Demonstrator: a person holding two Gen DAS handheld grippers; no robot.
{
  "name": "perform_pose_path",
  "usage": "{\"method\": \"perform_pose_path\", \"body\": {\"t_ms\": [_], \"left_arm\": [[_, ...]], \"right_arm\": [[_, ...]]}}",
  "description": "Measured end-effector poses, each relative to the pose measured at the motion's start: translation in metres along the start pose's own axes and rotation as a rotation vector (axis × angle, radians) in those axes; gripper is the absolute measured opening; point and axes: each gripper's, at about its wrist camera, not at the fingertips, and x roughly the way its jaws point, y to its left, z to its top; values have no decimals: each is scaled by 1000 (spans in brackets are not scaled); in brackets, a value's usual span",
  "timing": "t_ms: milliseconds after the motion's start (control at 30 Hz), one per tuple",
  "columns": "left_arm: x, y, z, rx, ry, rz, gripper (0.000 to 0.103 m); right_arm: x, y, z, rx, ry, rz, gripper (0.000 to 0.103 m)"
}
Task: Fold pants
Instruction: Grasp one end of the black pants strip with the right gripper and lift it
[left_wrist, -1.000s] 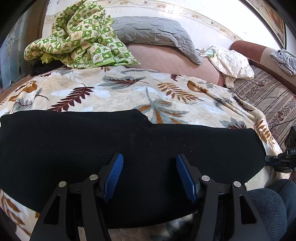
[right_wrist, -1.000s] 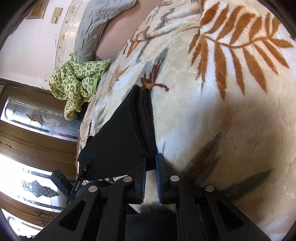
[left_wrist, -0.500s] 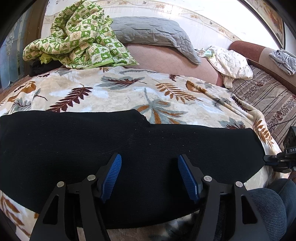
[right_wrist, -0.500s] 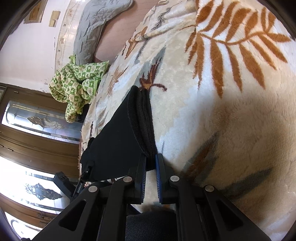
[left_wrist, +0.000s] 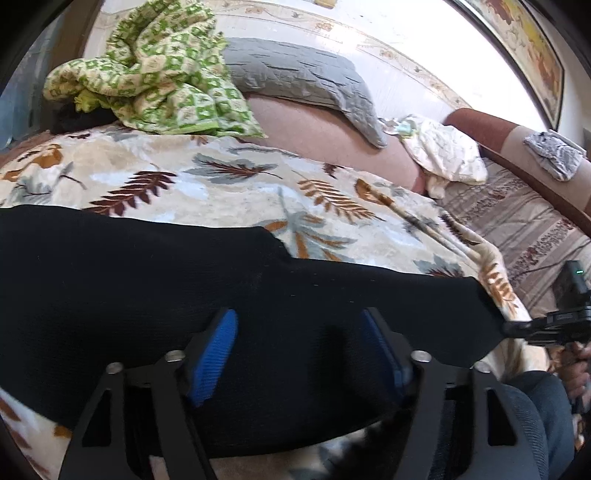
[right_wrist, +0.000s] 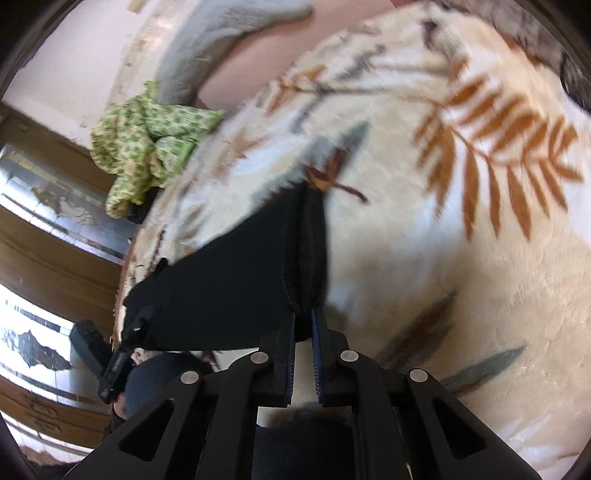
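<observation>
Black pants (left_wrist: 258, 295) lie stretched left to right across a leaf-patterned blanket (left_wrist: 221, 184) on a bed. My left gripper (left_wrist: 299, 328) hangs over their near middle with blue pads (left_wrist: 214, 354) apart. Its jaws are closing, with the fabric below and between them and no pinch visible. In the right wrist view, my right gripper (right_wrist: 303, 325) is shut on the thick ribbed end of the pants (right_wrist: 229, 280). That end is raised a little off the blanket (right_wrist: 443, 258). The right gripper's body (left_wrist: 554, 325) also shows at the pants' right end.
A green checked quilt (left_wrist: 155, 74) and a grey quilted cover (left_wrist: 295, 77) are heaped at the bed's far side. A white cloth (left_wrist: 443, 158) lies by a striped sofa (left_wrist: 517, 221) on the right. A person's knee (left_wrist: 535, 413) is at the near right.
The right gripper has risen a little and rolled, taking the pants' end with it; its view is now blurred. The left view has tilted slightly and its jaws stand about as before.
</observation>
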Motion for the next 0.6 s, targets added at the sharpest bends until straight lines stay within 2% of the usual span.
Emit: {"method": "perform_pose_path", "body": {"t_ms": [67,133,300,467,600], "left_arm": [[-5,4,0,-15,-18,32,53],[-12,6,1,-23,-48,78,52],[-27,9,3,-61,-85,123,52],[-42,16,1,-121,-106,184,52],[-56,22,-4,-193,-113,264,52]], "right_arm": [[-8,13,0,-35,-24,39,7],[-14,30,-1,-84,-44,80,7],[-17,80,-6,-208,-67,210,7],[14,110,-13,-247,-16,283,7],[49,142,-15,-276,39,334,7]]}}
